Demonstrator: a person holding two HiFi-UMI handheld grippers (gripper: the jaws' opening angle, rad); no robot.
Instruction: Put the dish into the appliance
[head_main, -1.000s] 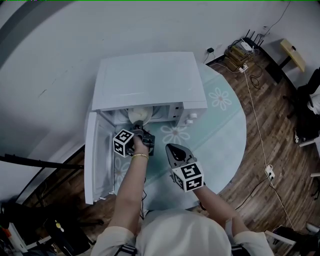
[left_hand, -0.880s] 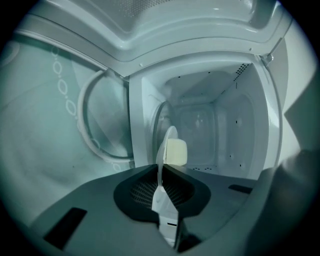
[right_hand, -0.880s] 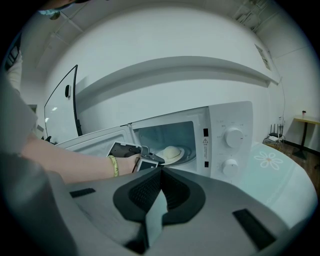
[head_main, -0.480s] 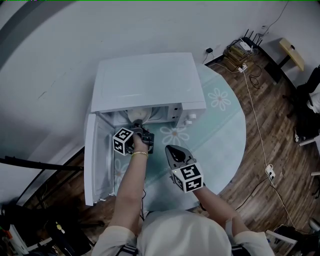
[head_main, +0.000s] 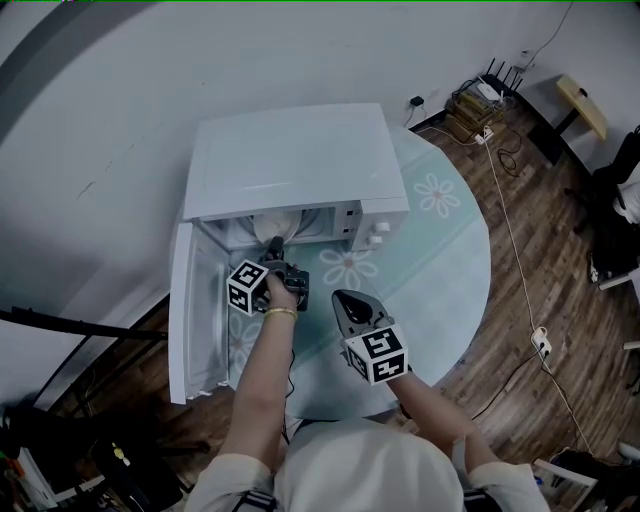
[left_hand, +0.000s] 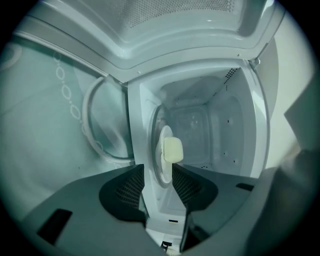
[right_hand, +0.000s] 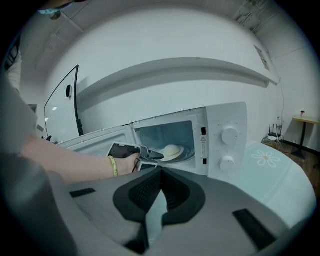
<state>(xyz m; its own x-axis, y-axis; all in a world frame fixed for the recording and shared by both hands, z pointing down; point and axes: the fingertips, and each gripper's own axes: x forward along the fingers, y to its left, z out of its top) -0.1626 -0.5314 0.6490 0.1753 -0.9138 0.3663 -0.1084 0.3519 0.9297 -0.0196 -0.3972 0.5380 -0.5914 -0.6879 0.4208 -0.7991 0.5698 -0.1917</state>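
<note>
Left gripper view: left gripper sits in the mouth of the microwave; jaws opening, plate rim between them with a gap on one side, so we read it as letting go, not clamping; plate carries a pale lump of food and looks seated inside the cavity, past the door line. Right gripper hangs over the tabletop out front; jaws together, nothing in them. Our take: placement is done bar the retreat; let both pads clear the rim, then back straight out along the plate's plane; no lift, no twist, or the rim catches and the dish drags toward the opening; mind the open door on the way out; closing it should come next.
</note>
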